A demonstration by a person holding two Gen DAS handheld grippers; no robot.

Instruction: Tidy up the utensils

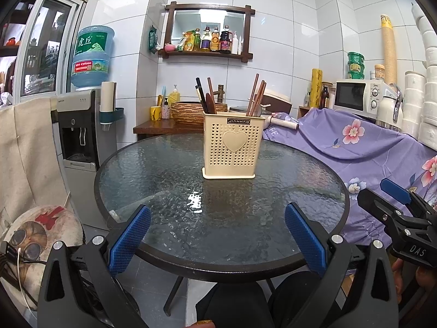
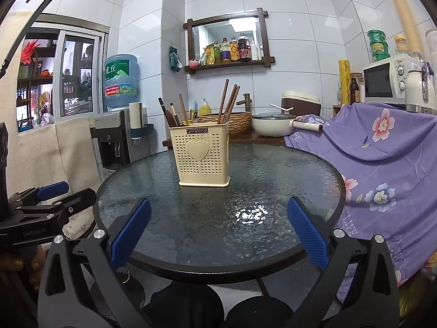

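A cream perforated utensil holder [image 1: 232, 143] with a heart on its front stands upright near the far middle of the round glass table [image 1: 164, 169]; it also shows in the right wrist view [image 2: 200, 155]. Dark utensils [image 1: 203, 95] stand in its left side and brown chopsticks [image 1: 256, 95] in its right side. My left gripper [image 1: 218, 235] is open and empty over the table's near edge. My right gripper [image 2: 218, 232] is open and empty, also at the near edge. Each gripper shows in the other's view, the right one [image 1: 393, 205] and the left one [image 2: 52, 199].
A purple floral cloth [image 1: 368, 147] covers furniture right of the table. A water dispenser [image 1: 82, 125] stands at the left. A side counter behind holds a woven basin [image 1: 191, 112], a pot [image 2: 273, 124] and a microwave [image 1: 357, 95]. A cushioned stool [image 1: 41, 235] is at the near left.
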